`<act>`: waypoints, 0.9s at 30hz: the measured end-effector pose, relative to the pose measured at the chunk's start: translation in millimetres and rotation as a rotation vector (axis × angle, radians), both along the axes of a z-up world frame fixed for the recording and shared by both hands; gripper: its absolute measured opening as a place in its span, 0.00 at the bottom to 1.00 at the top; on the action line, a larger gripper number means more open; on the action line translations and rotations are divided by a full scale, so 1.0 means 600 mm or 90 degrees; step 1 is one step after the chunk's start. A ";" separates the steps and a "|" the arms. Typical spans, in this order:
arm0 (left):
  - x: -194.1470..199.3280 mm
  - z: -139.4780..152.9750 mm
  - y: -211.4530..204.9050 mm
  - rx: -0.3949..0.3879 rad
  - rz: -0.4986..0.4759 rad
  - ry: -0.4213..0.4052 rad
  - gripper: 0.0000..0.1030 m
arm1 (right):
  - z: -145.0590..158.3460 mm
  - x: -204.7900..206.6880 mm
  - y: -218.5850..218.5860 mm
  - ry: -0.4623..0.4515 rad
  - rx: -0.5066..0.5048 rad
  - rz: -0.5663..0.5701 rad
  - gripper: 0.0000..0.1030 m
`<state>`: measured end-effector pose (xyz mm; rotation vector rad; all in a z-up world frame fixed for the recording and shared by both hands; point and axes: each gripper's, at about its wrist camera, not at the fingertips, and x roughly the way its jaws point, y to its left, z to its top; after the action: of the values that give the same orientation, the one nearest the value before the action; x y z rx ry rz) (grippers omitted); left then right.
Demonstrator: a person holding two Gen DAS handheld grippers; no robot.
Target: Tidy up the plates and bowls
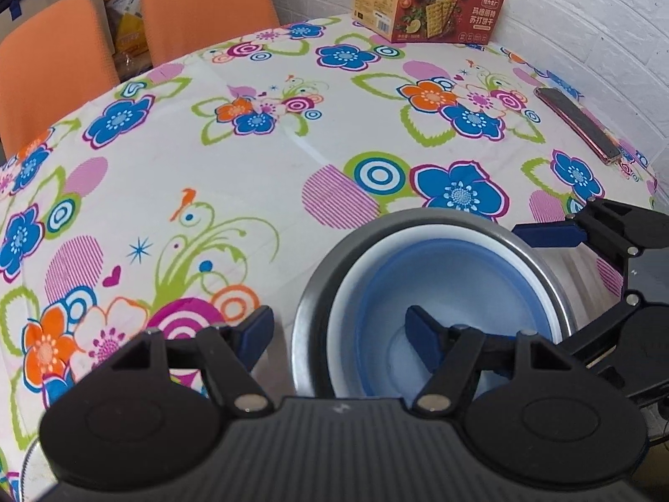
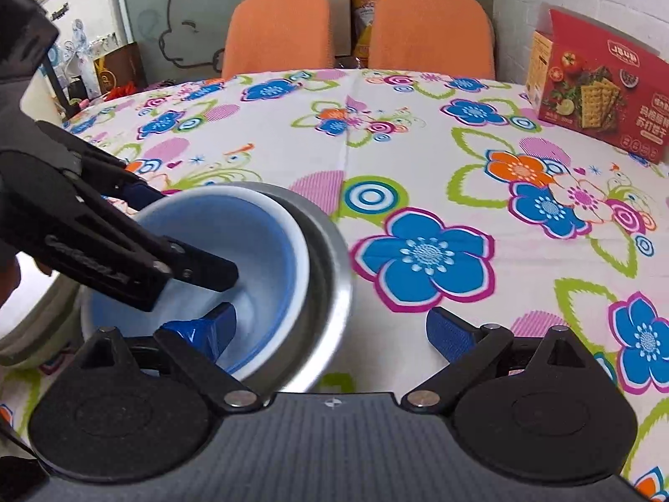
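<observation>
Here a blue bowl (image 1: 451, 288) sits nested inside a white bowl (image 1: 418, 236), and both rest inside a metal bowl (image 1: 311, 305) on the flowered tablecloth (image 1: 251, 167). The stack of three is the landmark for everything else.

The left gripper (image 1: 340, 334) straddles the near-left wall of the stack with its jaws spread wide. One of its fingers (image 1: 422, 336) dips inside the blue bowl, while the other stays outside the metal rim, over the cloth. Neither pad presses on the walls between them. In the right wrist view this same gripper (image 2: 184, 238) reaches into the blue bowl (image 2: 234, 259) from the left of the stack.

The right gripper (image 2: 330, 330) straddles the near-right side of the stack, its jaws also wide apart. Its left finger (image 2: 209, 330) is inside the blue bowl, and its right one lies beyond the metal bowl (image 2: 334, 276), above the cloth. It clamps nothing. In the left wrist view it shows at the right of the stack (image 1: 593, 242).

Beyond the stack, at the far edge of the table against a white brick wall, stands a red cracker box (image 1: 430, 0). To the right of the stack, near the table edge, lies a dark phone (image 1: 579, 123). Two orange chairs (image 2: 276, 29) stand behind the table, far from the stack.
</observation>
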<state>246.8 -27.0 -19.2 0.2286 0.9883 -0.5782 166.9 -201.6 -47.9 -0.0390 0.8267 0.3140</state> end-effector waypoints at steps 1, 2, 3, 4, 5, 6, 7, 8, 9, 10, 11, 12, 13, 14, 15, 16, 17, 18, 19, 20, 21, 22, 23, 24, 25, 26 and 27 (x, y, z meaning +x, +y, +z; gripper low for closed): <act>-0.002 -0.001 -0.002 -0.001 -0.001 -0.001 0.69 | 0.000 0.000 -0.007 0.000 0.004 -0.003 0.83; -0.003 -0.002 -0.002 -0.004 0.000 0.001 0.69 | 0.001 0.000 -0.012 0.001 0.005 -0.010 0.83; -0.004 -0.004 -0.001 -0.006 0.000 0.007 0.69 | 0.001 0.000 -0.016 0.004 0.006 -0.014 0.83; -0.006 -0.005 -0.001 -0.007 0.001 0.006 0.69 | 0.001 -0.001 -0.018 0.004 0.009 -0.015 0.83; -0.007 -0.005 0.000 -0.006 0.001 0.005 0.69 | 0.002 -0.002 -0.018 0.006 0.010 -0.015 0.83; -0.008 -0.005 0.000 -0.003 0.002 0.005 0.69 | 0.002 -0.003 -0.015 0.007 0.008 -0.015 0.84; -0.008 -0.005 0.000 -0.002 0.003 0.007 0.69 | 0.001 -0.003 -0.011 0.007 0.005 -0.016 0.84; -0.007 -0.005 0.000 -0.002 0.002 0.008 0.69 | 0.000 -0.003 -0.005 0.005 0.000 -0.015 0.84; -0.006 -0.005 0.000 -0.001 0.002 0.008 0.69 | -0.001 -0.005 0.001 0.001 -0.005 -0.013 0.84; -0.007 -0.005 0.000 0.000 0.001 0.007 0.69 | -0.003 -0.006 0.006 -0.007 -0.005 -0.011 0.85; -0.008 -0.005 0.000 0.000 0.002 0.005 0.69 | -0.004 -0.008 0.008 -0.011 -0.003 -0.015 0.85; -0.010 -0.006 0.000 0.001 0.003 0.003 0.69 | -0.005 -0.009 0.008 -0.015 0.000 -0.022 0.85; -0.012 -0.006 0.001 -0.001 0.006 0.000 0.69 | -0.007 -0.012 0.008 -0.023 0.003 -0.028 0.85; -0.014 -0.006 0.002 -0.005 0.009 0.000 0.69 | -0.008 -0.016 0.008 -0.032 0.007 -0.036 0.85; -0.014 -0.006 0.004 -0.009 0.010 0.001 0.69 | -0.010 -0.020 0.009 -0.041 0.010 -0.044 0.85; -0.014 -0.006 0.006 -0.012 0.012 0.003 0.69 | -0.011 -0.025 0.010 -0.048 0.012 -0.052 0.85; -0.015 -0.006 0.006 -0.012 0.010 0.002 0.69 | -0.011 -0.026 0.012 -0.050 0.012 -0.057 0.85; -0.016 -0.006 0.006 -0.011 0.008 -0.001 0.68 | -0.011 -0.026 0.014 -0.049 0.010 -0.063 0.85; -0.015 -0.006 0.006 -0.012 0.009 0.001 0.68 | -0.010 -0.025 0.017 -0.044 0.005 -0.072 0.85; -0.015 -0.006 0.007 -0.012 0.009 0.001 0.68 | -0.008 -0.023 0.019 -0.038 0.002 -0.079 0.85; -0.016 -0.006 0.007 -0.012 0.009 0.000 0.68 | -0.007 -0.023 0.021 -0.033 -0.001 -0.083 0.85; -0.017 -0.006 0.007 -0.011 0.009 -0.001 0.68 | -0.007 -0.023 0.021 -0.030 -0.003 -0.086 0.85; -0.018 -0.006 0.007 -0.011 0.010 -0.003 0.69 | -0.007 -0.024 0.021 -0.029 -0.002 -0.088 0.85; -0.020 -0.006 0.007 -0.011 0.011 -0.004 0.69 | -0.007 -0.024 0.020 -0.028 -0.001 -0.089 0.85; -0.020 -0.006 0.007 -0.012 0.012 -0.005 0.69 | -0.008 -0.026 0.020 -0.029 0.000 -0.093 0.85; -0.020 -0.006 0.008 -0.013 0.012 -0.005 0.69 | -0.009 -0.028 0.020 -0.032 0.001 -0.097 0.85; -0.020 -0.006 0.008 -0.014 0.012 -0.005 0.69 | -0.010 -0.029 0.019 -0.037 0.004 -0.099 0.86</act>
<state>234.8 -22.3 -22.7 0.2010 0.9755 -0.5705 149.4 -190.1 -53.7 0.0226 0.7667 0.1684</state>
